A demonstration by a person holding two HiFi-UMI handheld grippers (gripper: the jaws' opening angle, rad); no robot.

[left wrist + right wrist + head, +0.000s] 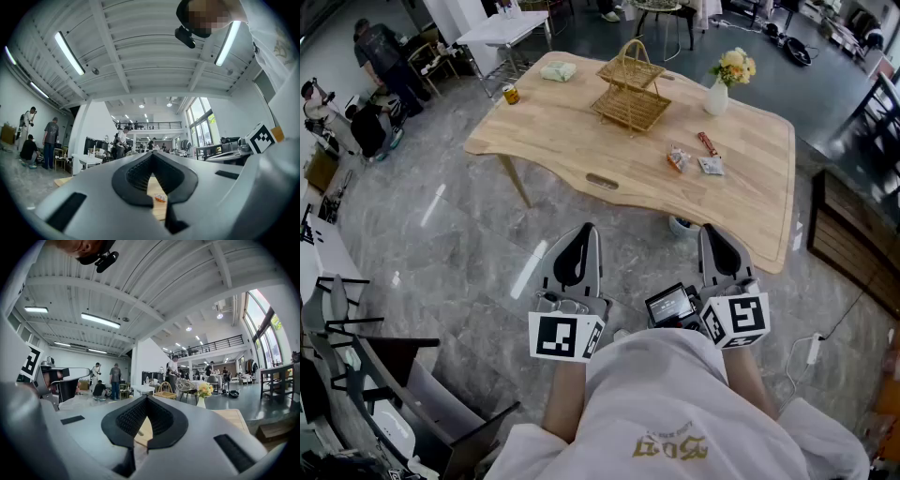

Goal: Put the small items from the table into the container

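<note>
left gripper [580, 231] was shut tight with nothing in it, right gripper [713, 232] same deal, both held close to the person's chest, well back from the wooden table [562, 141], snack packets [678, 159] lay near the flower vase [718, 94], wicker basket [632, 90] sat mid-table, can [511, 94] at the left edge

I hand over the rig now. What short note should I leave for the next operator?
Left tool: shut, empty, held near the body, short of the table.
Right tool: the same.
Things: wicker basket mid-table. Orange packet, red bar and white packet lie to its right, on the nearer side. Can at the left edge, pale packet at the far left.
Done: nothing; the basket looks empty.
Left: put every small item into the basket.
</note>
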